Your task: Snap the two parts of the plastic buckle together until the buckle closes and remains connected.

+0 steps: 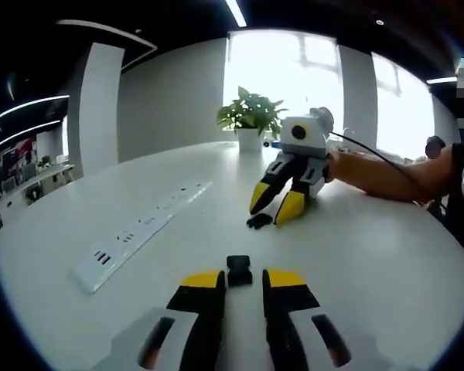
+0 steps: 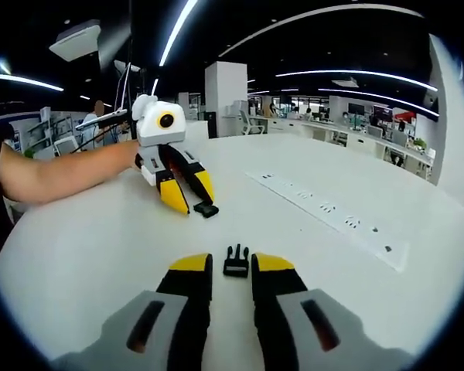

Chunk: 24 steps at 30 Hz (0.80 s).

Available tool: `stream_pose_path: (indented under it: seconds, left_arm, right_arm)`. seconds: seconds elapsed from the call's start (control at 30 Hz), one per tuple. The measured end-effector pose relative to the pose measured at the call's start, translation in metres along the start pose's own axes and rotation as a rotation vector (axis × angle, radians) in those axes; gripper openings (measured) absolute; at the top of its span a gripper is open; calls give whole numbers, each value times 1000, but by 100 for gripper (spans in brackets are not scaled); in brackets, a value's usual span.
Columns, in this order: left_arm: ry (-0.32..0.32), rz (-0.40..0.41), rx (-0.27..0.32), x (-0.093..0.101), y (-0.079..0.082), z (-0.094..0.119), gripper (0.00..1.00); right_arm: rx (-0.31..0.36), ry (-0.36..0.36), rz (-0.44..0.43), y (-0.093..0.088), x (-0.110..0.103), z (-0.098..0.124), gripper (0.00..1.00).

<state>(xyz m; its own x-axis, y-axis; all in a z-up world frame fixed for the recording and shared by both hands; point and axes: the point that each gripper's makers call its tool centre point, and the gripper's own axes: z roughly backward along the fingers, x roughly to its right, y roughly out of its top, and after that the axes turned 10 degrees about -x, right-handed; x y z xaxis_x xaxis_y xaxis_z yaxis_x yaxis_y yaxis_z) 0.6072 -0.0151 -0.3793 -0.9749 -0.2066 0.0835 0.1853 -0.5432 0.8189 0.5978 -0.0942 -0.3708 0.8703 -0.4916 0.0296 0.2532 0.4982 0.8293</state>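
Observation:
On the white table (image 1: 371, 255) lie the two black halves of the buckle, apart from each other. The socket half (image 1: 238, 270) rests just ahead of my left gripper (image 1: 243, 280), level with its yellow fingertips, jaws open and not touching it. The pronged half (image 2: 236, 260) lies the same way in front of my right gripper (image 2: 232, 267), which is open too. Across the table, each view shows the other gripper: the right gripper (image 1: 278, 209) with the pronged half (image 1: 259, 221) at its tips, and the left gripper (image 2: 187, 197) with the socket half (image 2: 206, 209).
A long white power strip (image 1: 139, 236) (image 2: 325, 212) lies on the table off to one side. A potted plant (image 1: 250, 120) stands at the far edge. A person's bare forearm (image 1: 379, 174) (image 2: 54, 174) reaches in behind each gripper.

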Motion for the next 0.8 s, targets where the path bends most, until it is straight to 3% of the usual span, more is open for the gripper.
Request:
stream_pose_path:
  seconds: [0.53, 0.8]
  left_arm:
    - [18, 4, 7, -1, 1, -2, 19]
    - [43, -10, 6, -3, 1, -2, 13]
  right_arm:
    - [-5, -21, -5, -2, 3, -3, 18]
    - [-9, -43, 11, -3, 6, -2, 13]
